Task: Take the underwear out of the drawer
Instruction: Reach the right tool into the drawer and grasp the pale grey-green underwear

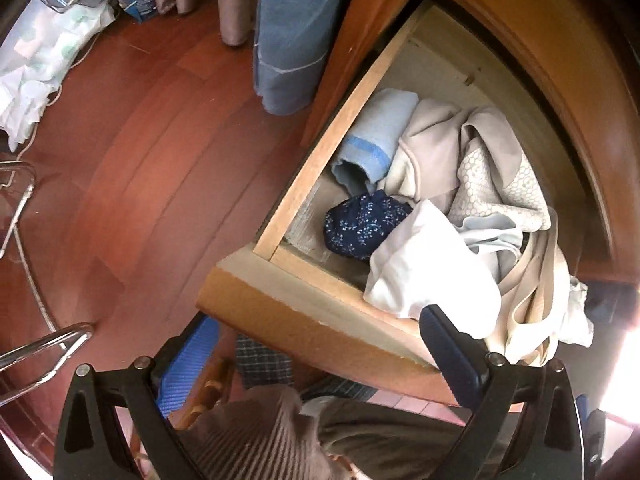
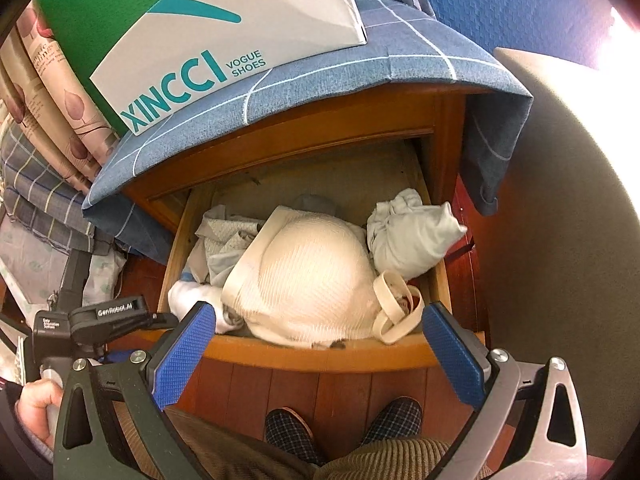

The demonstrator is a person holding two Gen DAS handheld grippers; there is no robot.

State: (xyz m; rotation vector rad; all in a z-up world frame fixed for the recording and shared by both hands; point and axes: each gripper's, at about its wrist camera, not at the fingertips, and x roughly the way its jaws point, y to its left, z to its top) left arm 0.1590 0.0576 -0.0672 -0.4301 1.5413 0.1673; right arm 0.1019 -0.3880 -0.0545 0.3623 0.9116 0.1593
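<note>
Left wrist view: the drawer (image 1: 320, 152) is pulled open from the wooden cabinet, so access is done; nothing is lifted out yet. The left tool (image 1: 308, 360) hangs above the drawer's front edge, jaws spread wide, holding nothing. Inside lies a heap of soft cloth: a folded pale blue towel (image 1: 376, 136) against the left side wall, a dark navy floral bundle (image 1: 360, 226) near the front left corner, a smooth white garment (image 1: 428, 268) draping toward the front edge, and beige honeycomb-textured fabric (image 1: 492, 184) further back.

Right wrist view: the right tool (image 2: 320, 344) hovers over the front edge, jaws wide apart, empty. A cream ribbed bra (image 2: 308, 276) with a looped strap fills the drawer's middle; a knotted pale grey garment (image 2: 412, 236) sits at the right side wall. The underwear is all inside the drawer; picking and lifting remain, in my judgement.
</note>
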